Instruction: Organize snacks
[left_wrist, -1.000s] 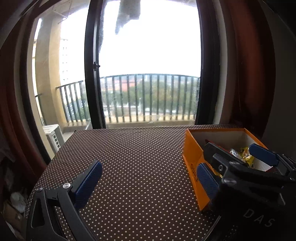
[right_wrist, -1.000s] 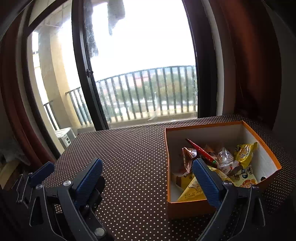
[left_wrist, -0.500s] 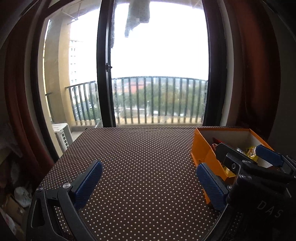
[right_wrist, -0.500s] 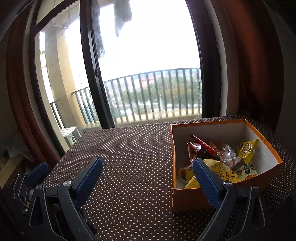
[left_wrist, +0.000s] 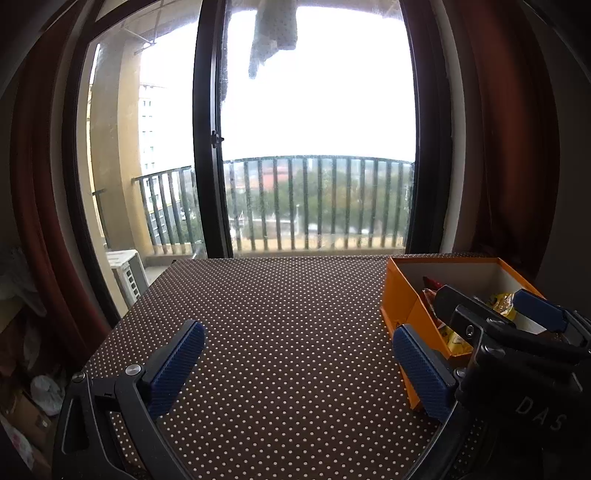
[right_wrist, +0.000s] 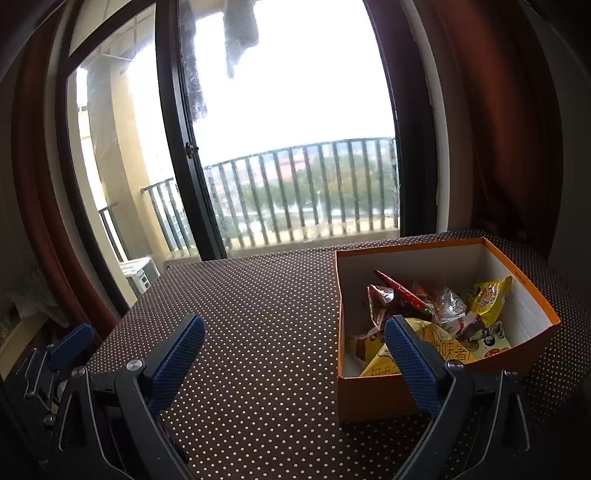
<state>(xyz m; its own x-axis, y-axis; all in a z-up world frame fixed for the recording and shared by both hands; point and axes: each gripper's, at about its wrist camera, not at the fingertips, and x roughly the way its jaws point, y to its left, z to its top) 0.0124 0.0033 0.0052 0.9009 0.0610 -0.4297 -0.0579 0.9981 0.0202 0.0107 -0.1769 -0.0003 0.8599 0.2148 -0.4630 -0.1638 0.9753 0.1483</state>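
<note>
Left hand-held gripper: its two blue ribbed fingers stand wide apart and hold nothing; it hangs above the dotted cloth, to the left of the box.
Right hand-held gripper: also spread wide and empty; its right finger shows in front of the near left part of the box. In the left wrist view it hides part of the box.
Counter: covered with a dark brown cloth with small white dots; the part between the fingers is bare.
Snack box: an open cardboard box, orange outside and white inside, on the right side of the counter near the far edge.
Snacks: all lie loose inside the box, piled toward its near side. I see yellow packets with printed characters, clear and brown wrappers, and one thin red stick leaning across the pile.
Background: a tall window with a dark frame, a balcony railing and red-brown curtains on both sides.
</note>
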